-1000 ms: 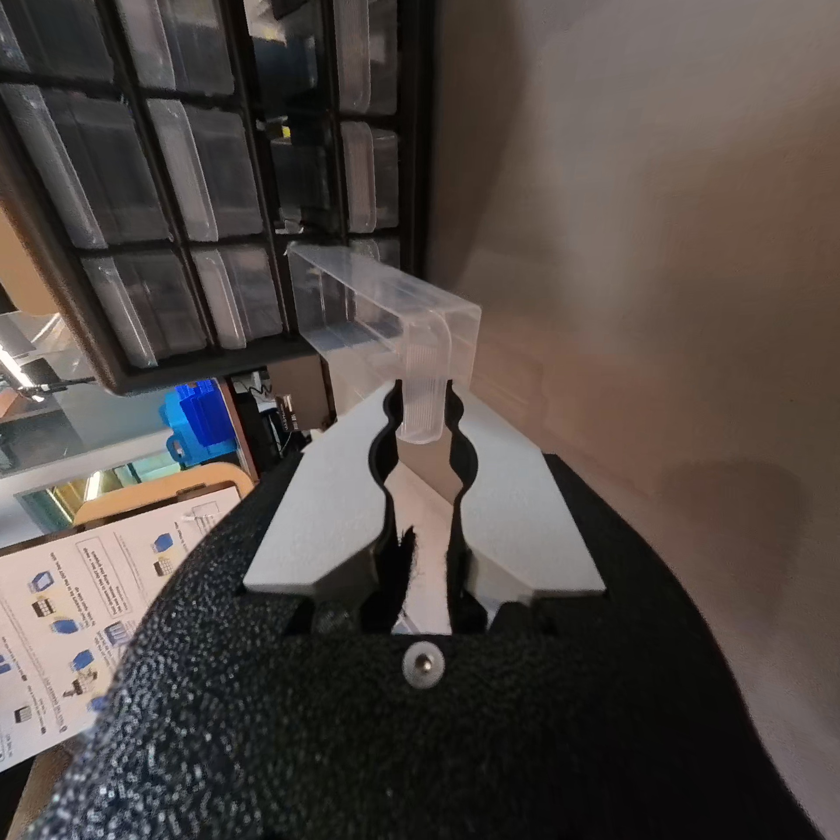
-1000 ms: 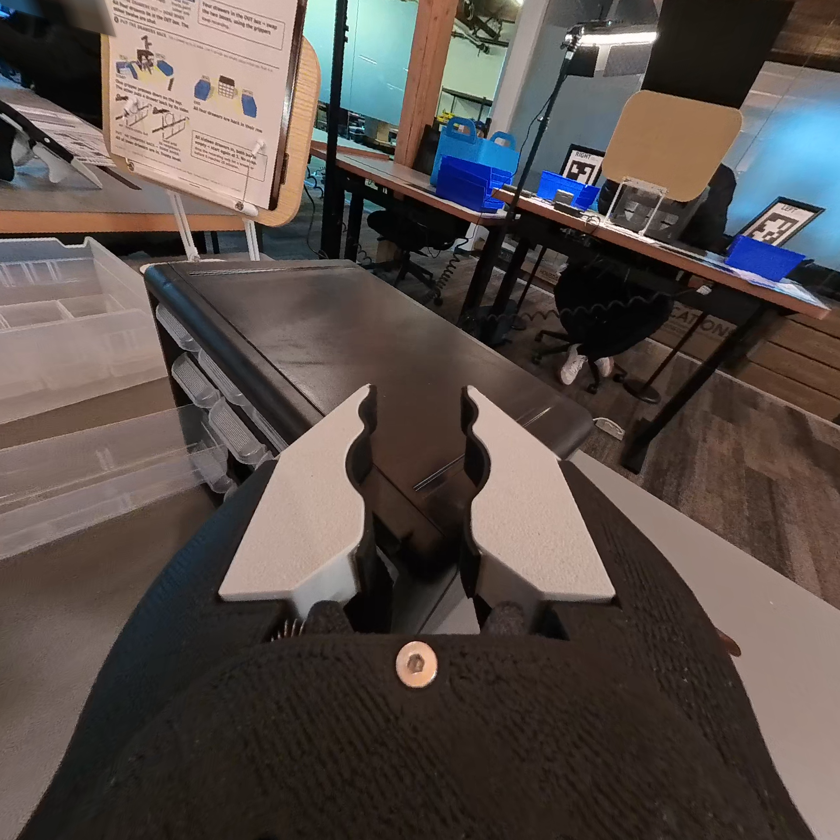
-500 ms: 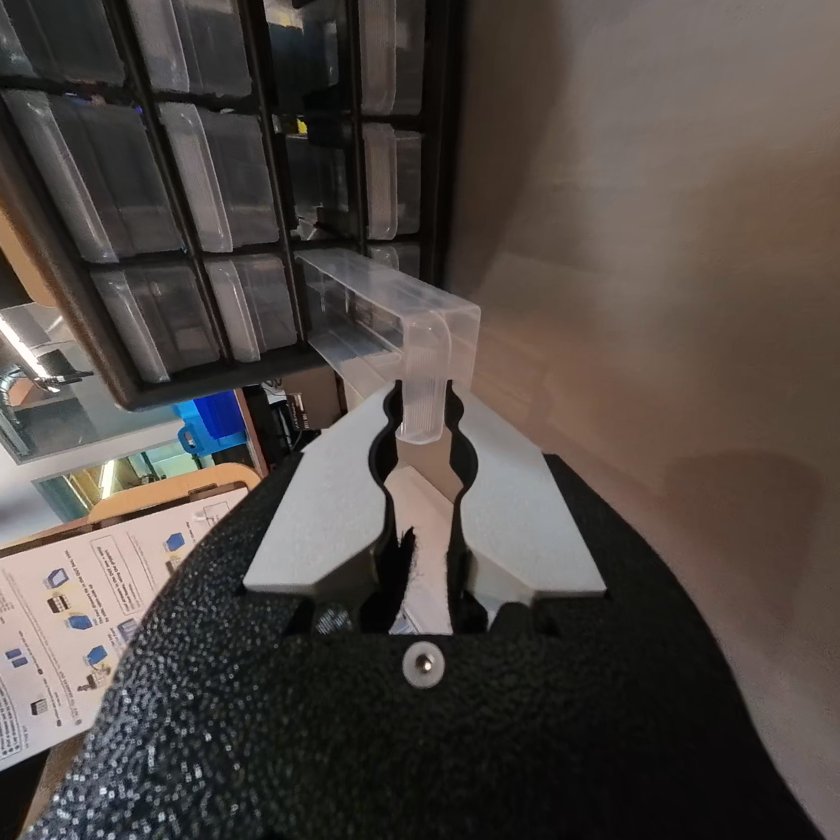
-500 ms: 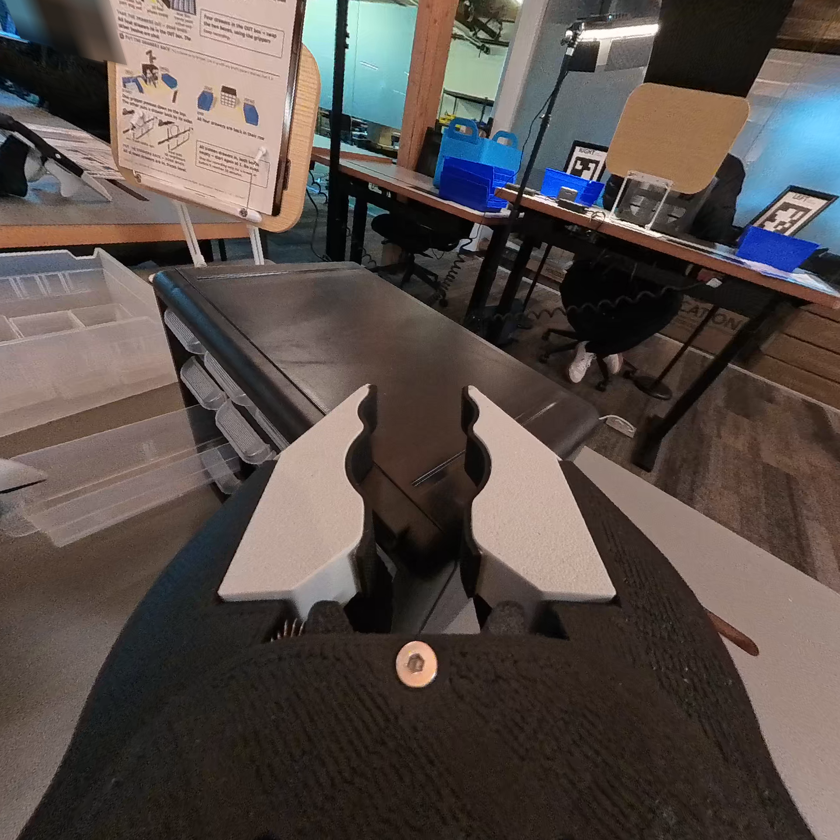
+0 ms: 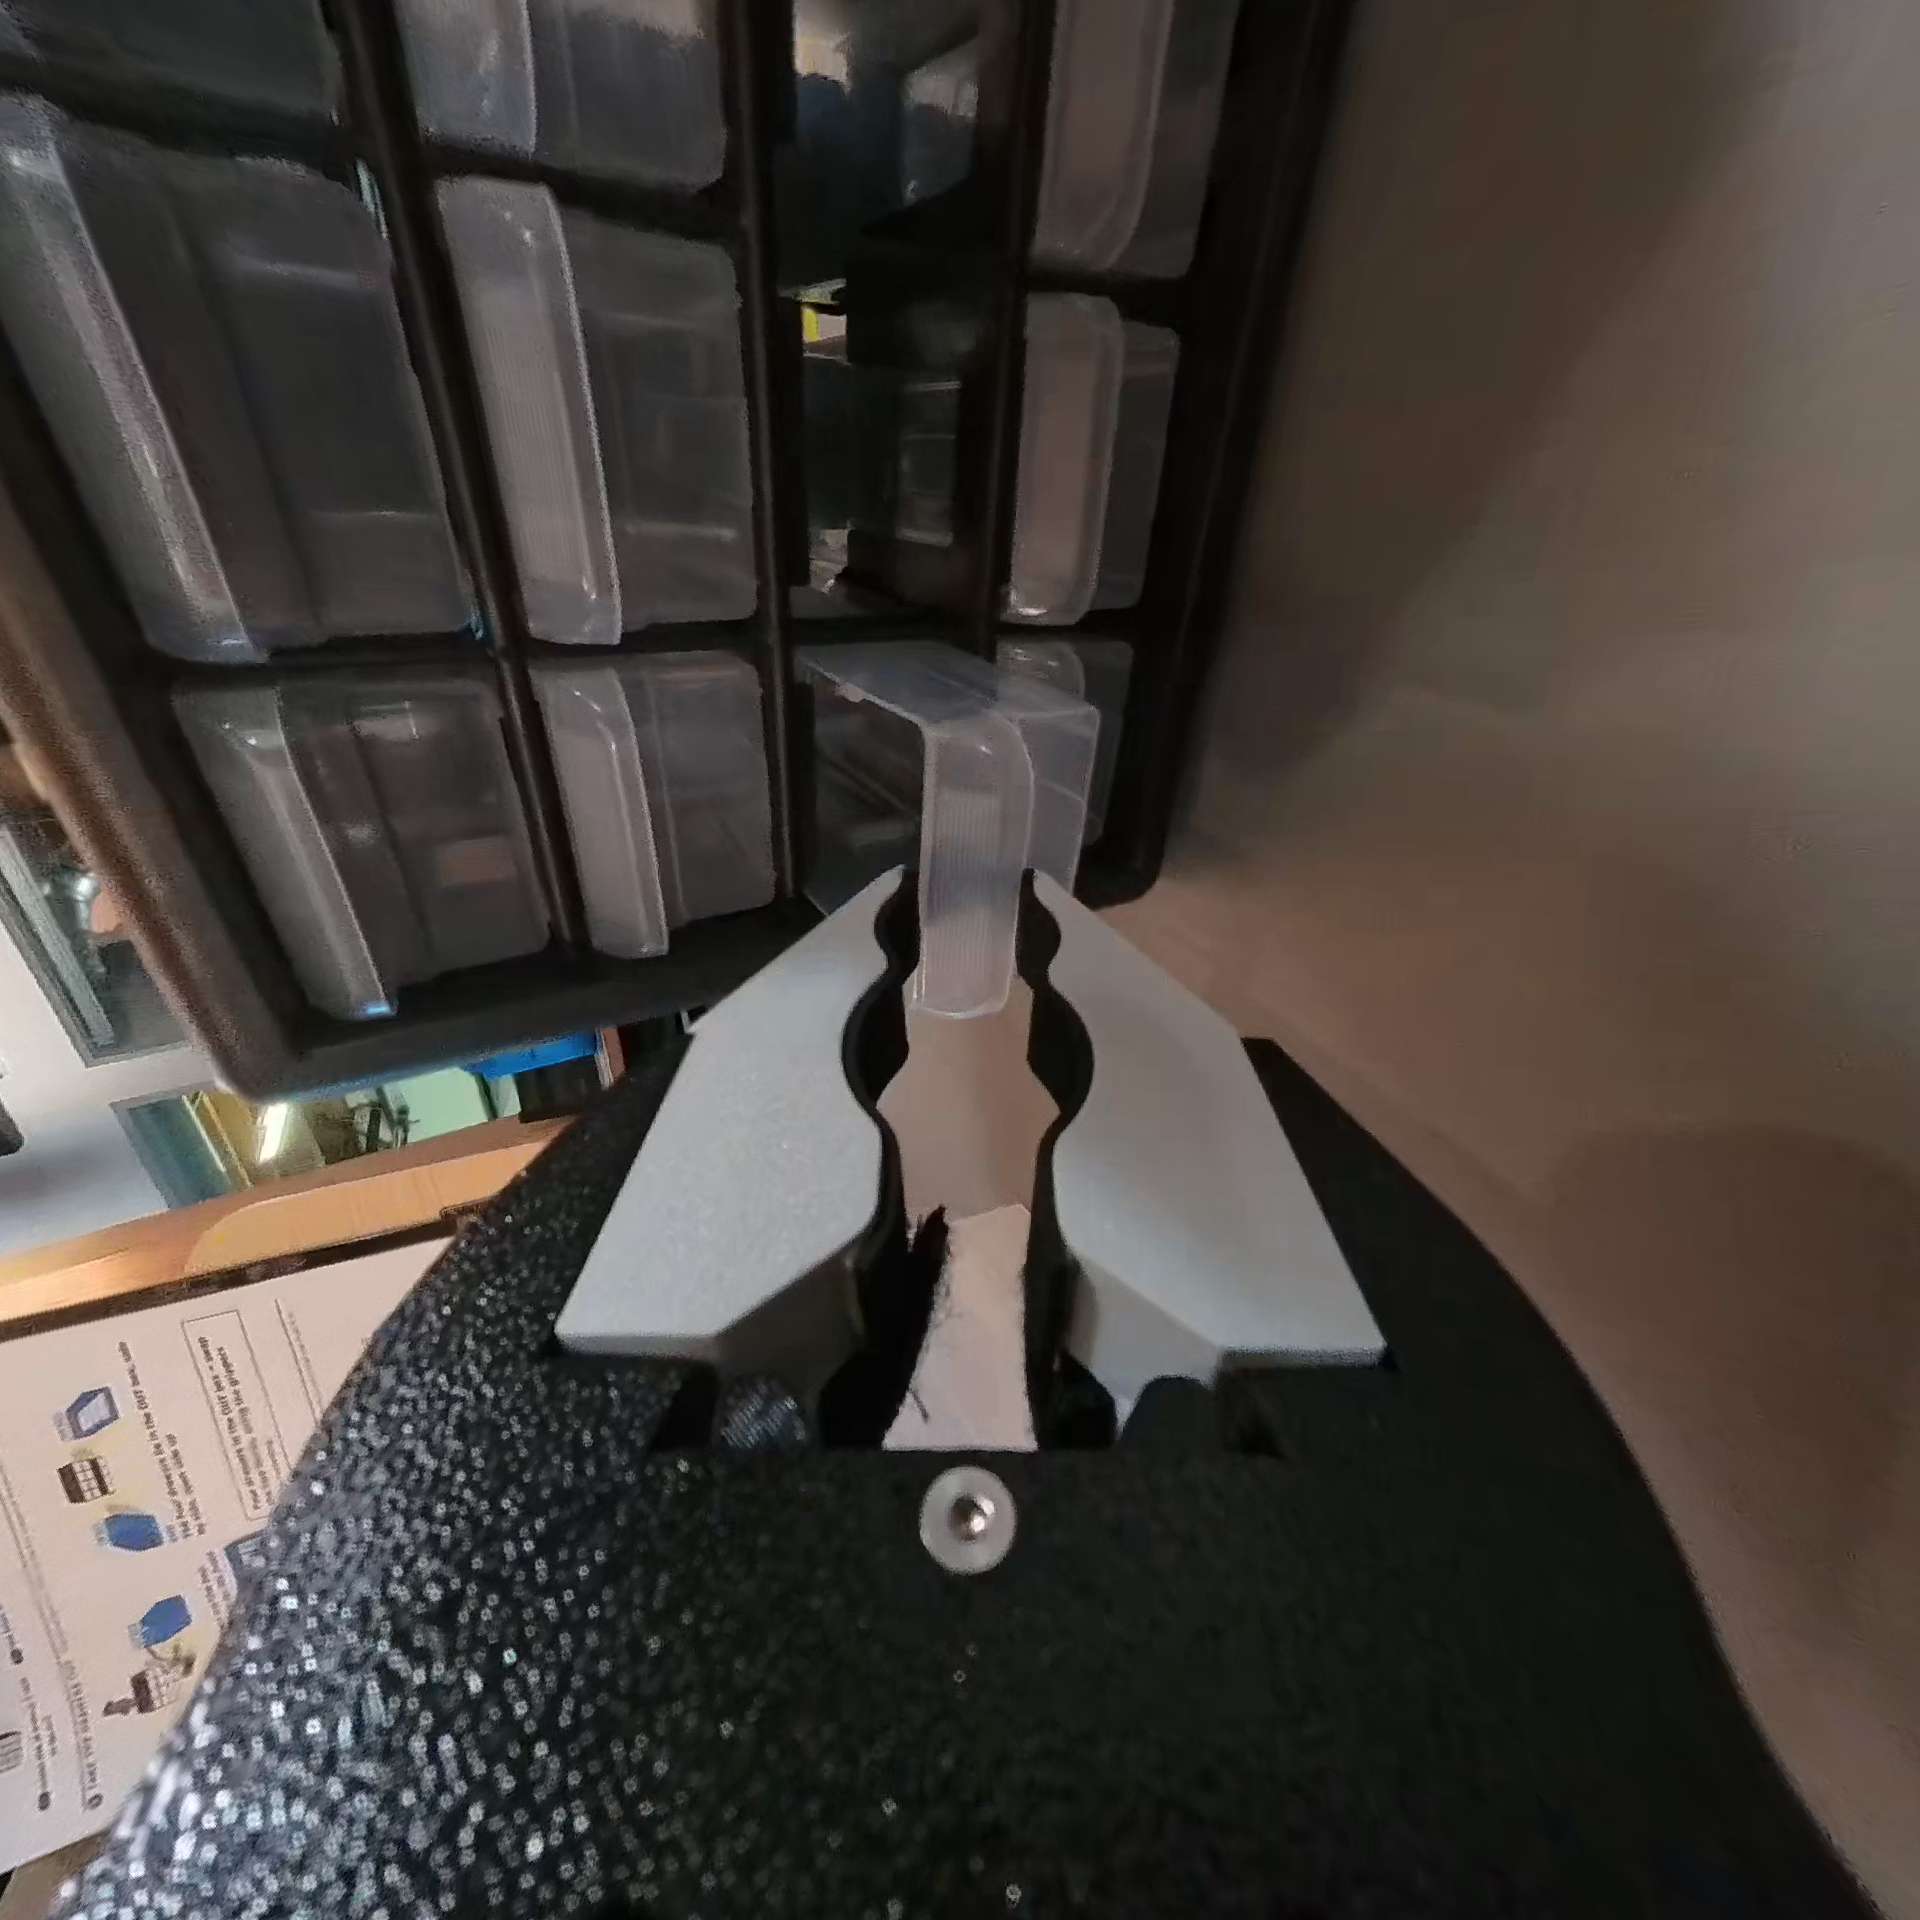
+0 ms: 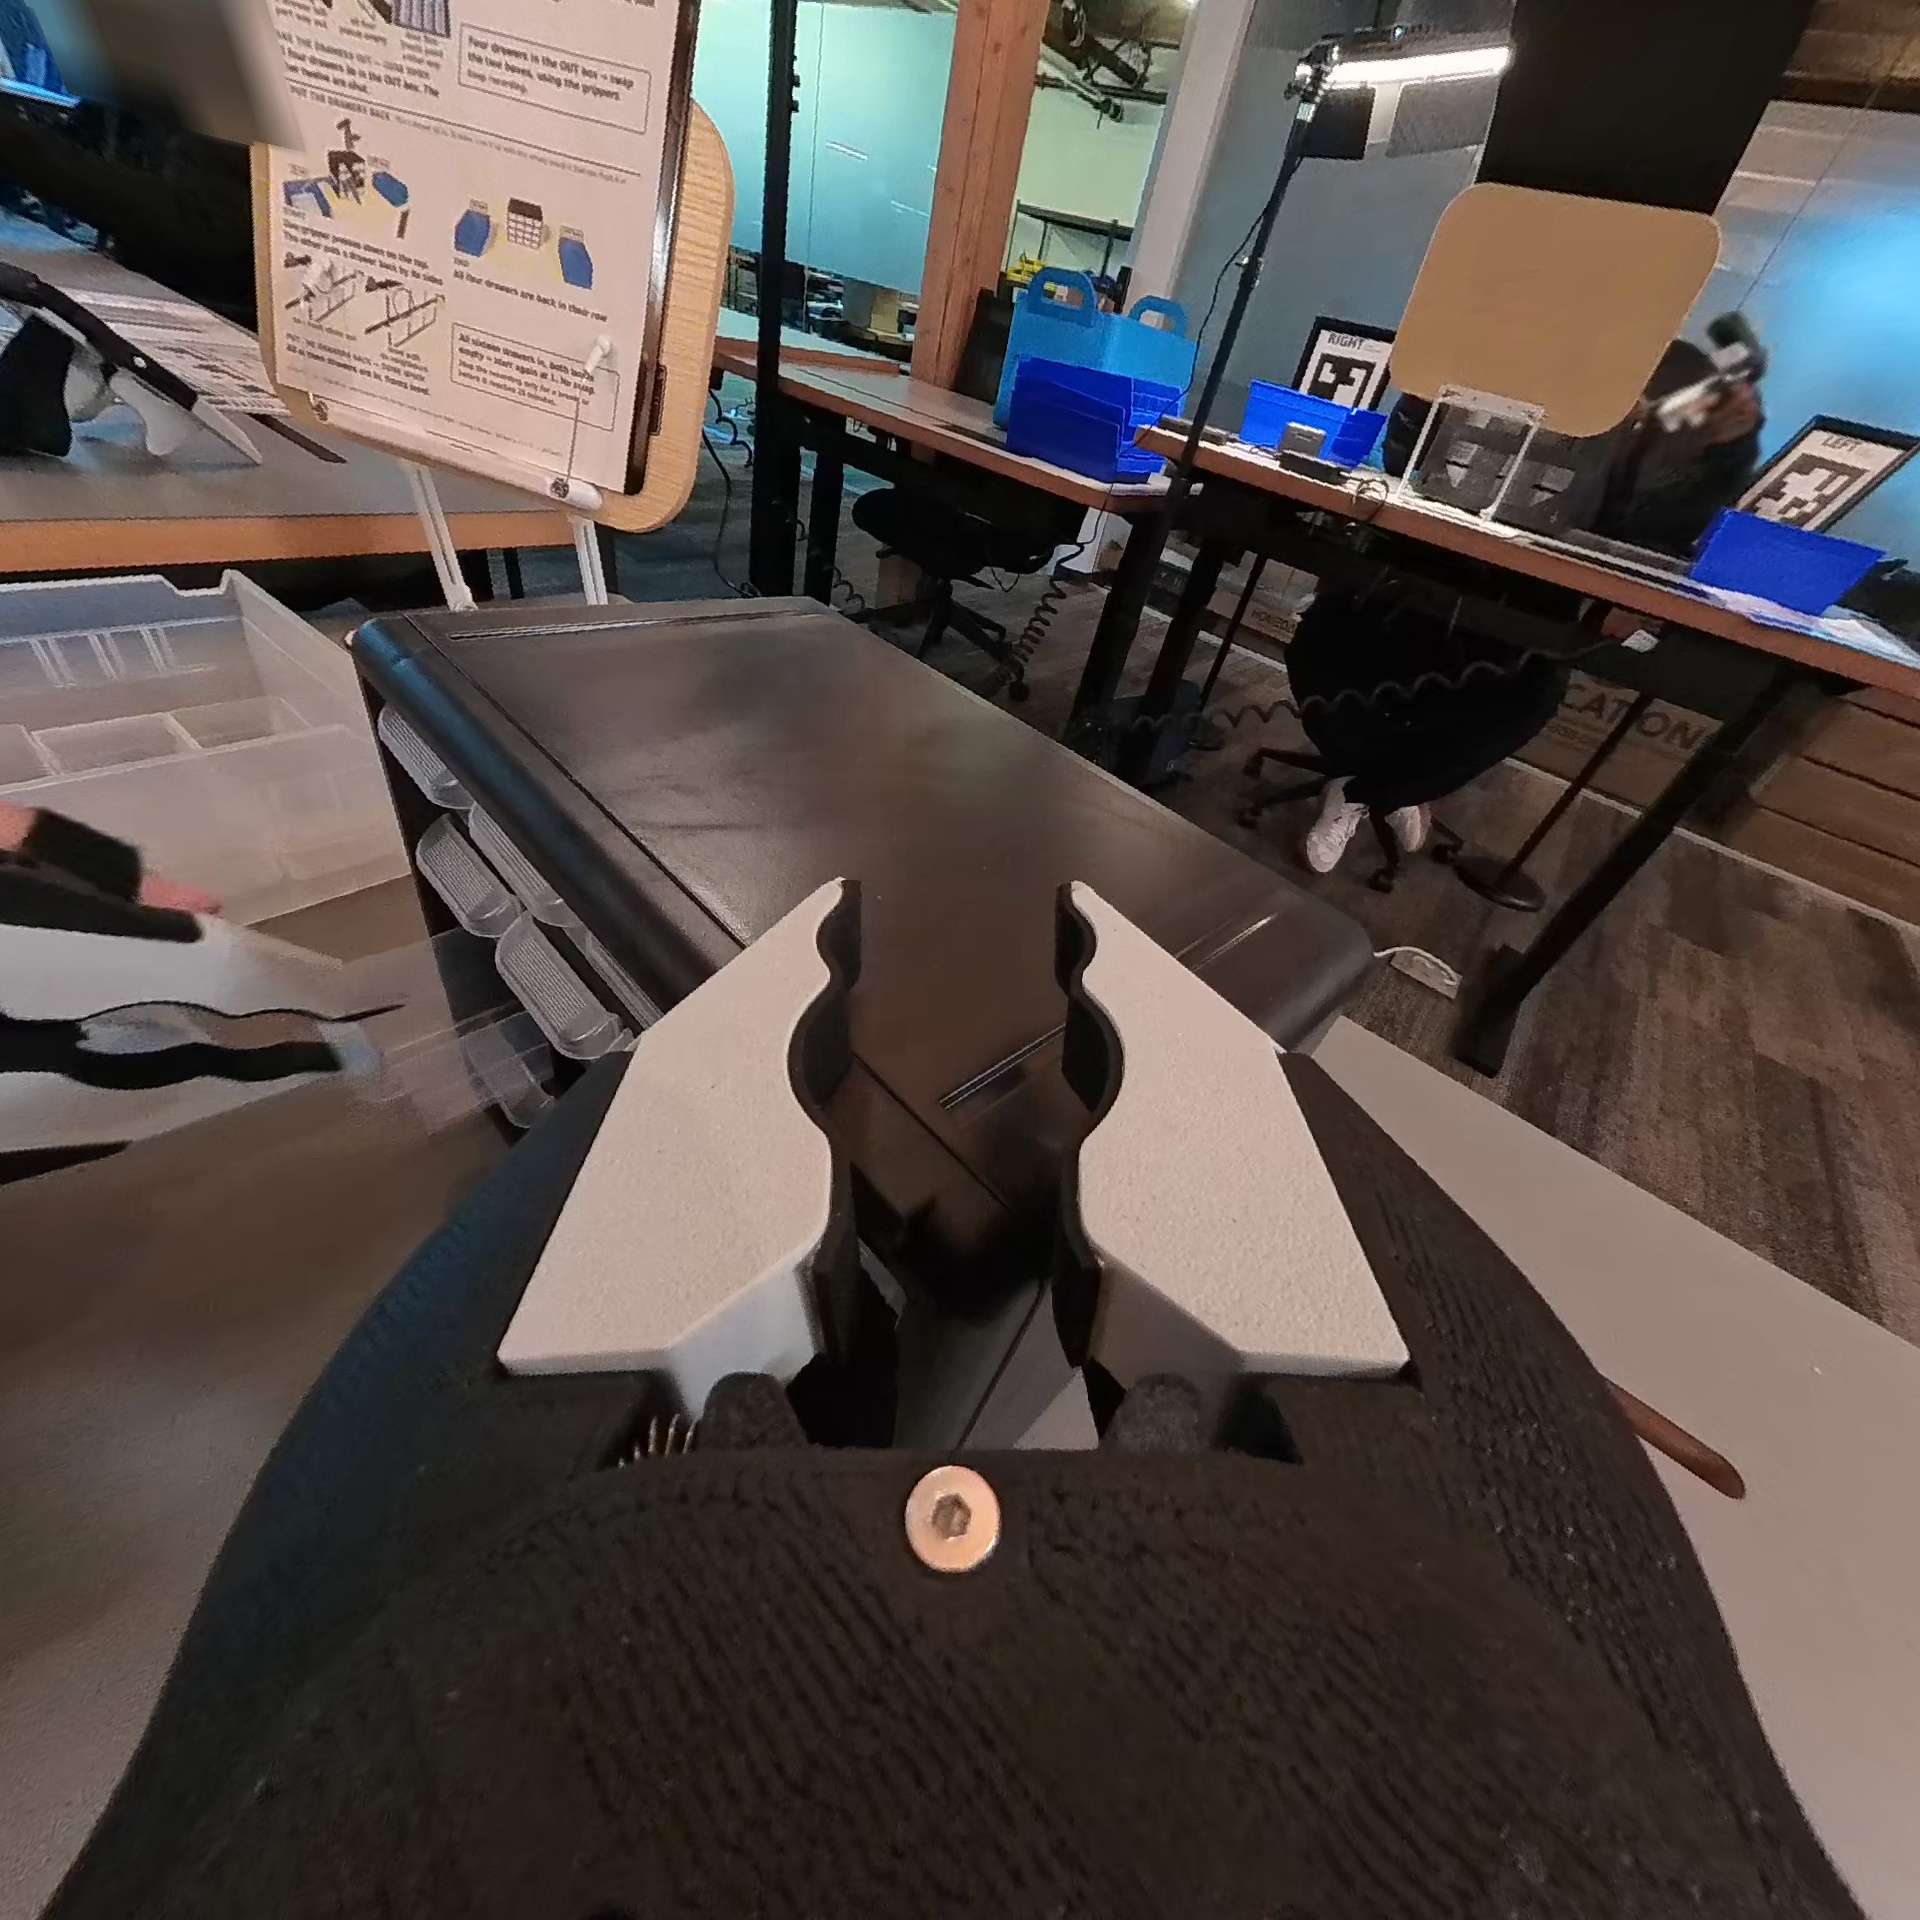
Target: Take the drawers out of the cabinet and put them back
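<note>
The black cabinet [image 5: 764,436] holds several clear drawers, and the left wrist view shows it turned on its side. My left gripper [image 5: 964,883] is shut on the ribbed handle tab of a clear drawer [image 5: 935,707]. That drawer sits partly inside an edge-row slot next to the table. In the right wrist view the left gripper [image 6: 208,1018] and the drawer [image 6: 436,1049] show blurred at the cabinet's front. My right gripper [image 6: 958,894] is open and empty, low over the cabinet's flat top [image 6: 831,790].
A clear plastic bin [image 6: 156,727] stands left of the cabinet. An instruction board [image 6: 468,208] stands behind it. The grey table [image 6: 1558,1299] ends at the right, with floor beyond. Far desks hold blue bins [image 6: 1091,384], and a person [image 6: 1683,436] sits there.
My left gripper has carried the clear drawer forward to the cabinet, and the drawer now sits partly in its slot. The right gripper has stayed over the cabinet top.
</note>
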{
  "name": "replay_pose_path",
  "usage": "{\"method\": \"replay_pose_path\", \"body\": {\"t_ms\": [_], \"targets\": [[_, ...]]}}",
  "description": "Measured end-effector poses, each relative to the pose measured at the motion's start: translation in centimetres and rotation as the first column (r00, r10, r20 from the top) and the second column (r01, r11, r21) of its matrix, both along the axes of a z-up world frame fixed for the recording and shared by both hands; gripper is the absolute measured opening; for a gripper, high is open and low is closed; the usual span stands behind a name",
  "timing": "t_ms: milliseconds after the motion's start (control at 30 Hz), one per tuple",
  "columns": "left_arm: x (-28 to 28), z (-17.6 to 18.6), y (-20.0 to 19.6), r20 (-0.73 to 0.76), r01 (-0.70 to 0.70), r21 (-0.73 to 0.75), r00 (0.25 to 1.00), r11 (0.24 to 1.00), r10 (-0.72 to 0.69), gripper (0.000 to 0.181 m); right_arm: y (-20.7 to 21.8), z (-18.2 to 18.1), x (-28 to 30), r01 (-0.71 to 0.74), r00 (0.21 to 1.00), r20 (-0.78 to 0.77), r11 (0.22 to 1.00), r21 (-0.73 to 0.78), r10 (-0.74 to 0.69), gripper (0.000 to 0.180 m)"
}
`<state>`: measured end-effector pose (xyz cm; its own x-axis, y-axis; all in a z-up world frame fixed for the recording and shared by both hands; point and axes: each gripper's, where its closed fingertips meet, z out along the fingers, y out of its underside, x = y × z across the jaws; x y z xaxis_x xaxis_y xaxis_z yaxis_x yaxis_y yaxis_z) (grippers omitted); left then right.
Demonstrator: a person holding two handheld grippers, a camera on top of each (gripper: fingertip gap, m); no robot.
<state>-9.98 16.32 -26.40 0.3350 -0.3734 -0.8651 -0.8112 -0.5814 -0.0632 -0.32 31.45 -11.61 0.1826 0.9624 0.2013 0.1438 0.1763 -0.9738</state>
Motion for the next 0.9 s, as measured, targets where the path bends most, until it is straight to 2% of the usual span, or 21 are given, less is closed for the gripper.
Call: {"method": "replay_pose_path", "body": {"t_ms": [300, 700, 733, 767, 800, 867, 900], "targets": [[-1.7, 0.2, 2.4, -0.006, -0.005, 0.01, 1.0, 1.0, 0.005, 0.016, 0.0, 0.0, 0.0, -0.004, 1.0, -0.004, 1.0, -0.01, 0.004, 0.037], [-1.7, 0.4, 2.9, -0.003, 0.006, 0.06, 1.0, 0.998, -0.006, 0.019, 0.0, 0.0, 0.1, -0.01, 1.0, -0.009, 1.0, -0.021, 0.01, 0.037], [-1.3, 0.5, 3.0, 0.0, 0.031, 0.084, 1.0, 0.996, -0.031, 0.021, 0.0, 0.0, 0.1, -0.01, 1.0, -0.009, 1.0, -0.022, 0.01, 0.037], [-0.7, 0.6, 3.0, 0.018, 0.05, 0.113, 0.998, 0.992, -0.052, 0.039, 0.0, 0.0, 0.1, -0.011, 1.0, -0.009, 1.0, -0.024, 0.011, 0.037], [-0.3, 0.6, 2.9, 0.039, 0.047, 0.131, 0.998, 0.99, -0.053, 0.065, 0.1, 0.0, 0.1, -0.011, 1.0, -0.01, 1.0, -0.027, 0.011, 0.037], [-0.2, 0.3, 2.3, 0.077, 0.019, 0.148, 0.997, 0.989, -0.031, 0.08, 0.1, -0.1, 0.1, -0.013, 1.0, -0.012, 0.999, -0.032, 0.013, 0.037], [-0.2, 0.3, 2.1, 0.082, 0.016, 0.17, 0.996, 0.985, -0.03, 0.079, 0.1, -0.1, 0.1, -0.013, 1.0, -0.012, 0.999, -0.033, 0.013, 0.037]]}}
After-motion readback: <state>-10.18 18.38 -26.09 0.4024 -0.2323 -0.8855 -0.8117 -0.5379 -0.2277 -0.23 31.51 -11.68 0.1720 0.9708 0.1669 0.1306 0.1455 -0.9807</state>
